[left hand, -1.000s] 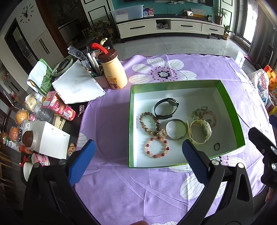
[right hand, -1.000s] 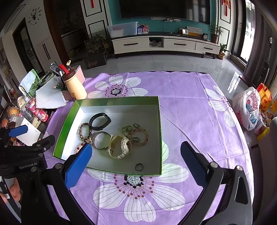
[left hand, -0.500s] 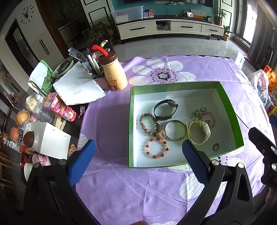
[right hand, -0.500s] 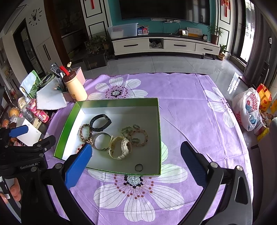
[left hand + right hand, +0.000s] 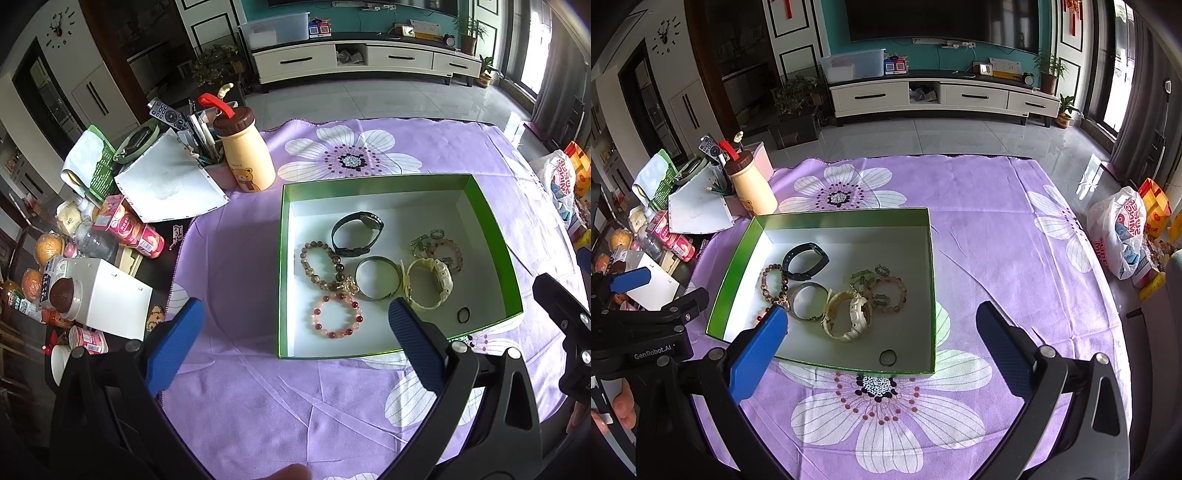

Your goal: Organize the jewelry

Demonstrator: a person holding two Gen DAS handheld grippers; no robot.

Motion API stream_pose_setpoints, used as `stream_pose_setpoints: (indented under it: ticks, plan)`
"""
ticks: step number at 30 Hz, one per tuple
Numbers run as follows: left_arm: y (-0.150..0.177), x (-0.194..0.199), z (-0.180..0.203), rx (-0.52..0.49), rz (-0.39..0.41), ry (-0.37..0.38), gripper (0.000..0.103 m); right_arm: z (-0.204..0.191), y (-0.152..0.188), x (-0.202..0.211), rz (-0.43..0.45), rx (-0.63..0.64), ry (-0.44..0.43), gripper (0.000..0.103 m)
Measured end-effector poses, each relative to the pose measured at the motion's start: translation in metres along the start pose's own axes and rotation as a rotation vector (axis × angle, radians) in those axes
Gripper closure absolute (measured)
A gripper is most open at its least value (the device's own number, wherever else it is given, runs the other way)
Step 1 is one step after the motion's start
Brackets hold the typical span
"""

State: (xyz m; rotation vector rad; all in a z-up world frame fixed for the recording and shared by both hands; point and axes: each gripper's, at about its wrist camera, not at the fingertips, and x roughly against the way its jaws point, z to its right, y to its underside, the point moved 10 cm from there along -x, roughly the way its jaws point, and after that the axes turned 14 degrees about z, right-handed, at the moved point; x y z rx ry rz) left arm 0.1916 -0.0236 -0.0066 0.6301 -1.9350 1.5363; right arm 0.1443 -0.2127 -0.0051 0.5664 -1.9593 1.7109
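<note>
White letters "GenRobot.AI" stand on the black body of the left tool [image 5: 646, 295], seen from the right wrist view. The shallow green cardboard box with white inside [image 5: 495, 236] lies on the surface covered by a purple flowered cloth [image 5: 240, 251]. In the box are a black watch [image 5: 356, 233], a cream plastic watch [image 5: 430, 282], a grey metal bangle [image 5: 377, 277], a brown bead bracelet [image 5: 321, 264], a red and pink bead bracelet [image 5: 337, 315] and a small black ring [image 5: 463, 314]. Both the left tool [image 5: 291, 345] and the right tool [image 5: 882, 350] are wide apart, holding nothing, above the cloth near the box. A cream bottle with brown cap [image 5: 245, 153] stands beside the box.
</note>
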Motion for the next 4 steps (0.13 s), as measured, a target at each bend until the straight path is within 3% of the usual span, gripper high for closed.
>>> stream_pose_setpoints:
  ticks: [4]
  plan:
    - [0.0006,-0.0012,-0.0015,0.004,-0.002,-0.001,0.002,0.0,-0.0001,0.0,0.0,0.0,0.0,0.001]
